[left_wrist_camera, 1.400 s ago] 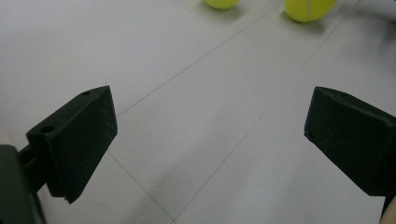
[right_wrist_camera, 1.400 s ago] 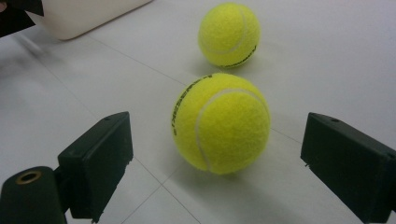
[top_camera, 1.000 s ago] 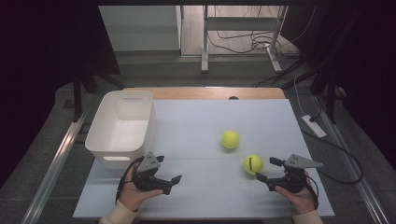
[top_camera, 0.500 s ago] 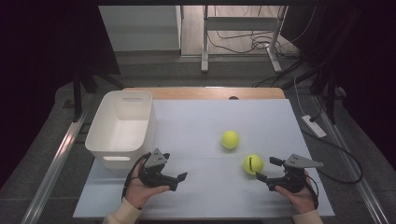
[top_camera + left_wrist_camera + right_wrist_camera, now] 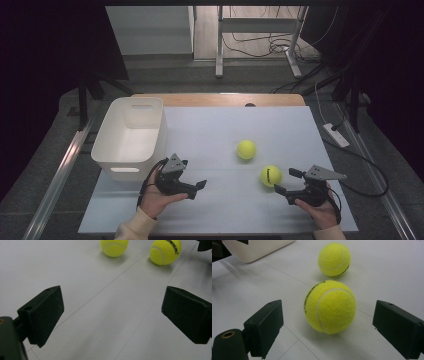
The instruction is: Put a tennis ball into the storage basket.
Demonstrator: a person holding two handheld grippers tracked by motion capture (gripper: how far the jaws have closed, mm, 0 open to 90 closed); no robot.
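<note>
Overhead, two hand-held grippers are seen low on a white table [image 5: 210, 135]: the left gripper [image 5: 197, 189] just in front of a white bin [image 5: 131, 137], the right gripper [image 5: 285, 182] near the table's right front edge. Two yellow tennis balls are counted there, a nearer ball [image 5: 271, 175] just beside the right gripper's tips and a farther ball [image 5: 246, 149] toward the middle of the table, the two near each other but apart. One bin is counted, standing upright at the table's left side with nothing visible inside.

Detail lost from above is supplied by the gripper views. From the right gripper [image 5: 327, 340], the jaws are seen spread wide with the nearer ball [image 5: 330, 306] resting on the table between and just ahead of them, touched by neither; black lettering on both balls can be made out but not read, and a corner of the bin [image 5: 257, 248] is caught at upper left. From the left gripper [image 5: 112, 320], the jaws are likewise spread wide over bare table, with both balls [image 5: 114, 247] [image 5: 165, 251] well ahead.

Thin seam lines are shown crossing the tabletop. Beyond the table, a grey floor [image 5: 165, 72], cables [image 5: 250, 47] and metal frame legs [image 5: 218, 40] are seen in a dim room, and a white power strip [image 5: 336, 135] lies at the right.
</note>
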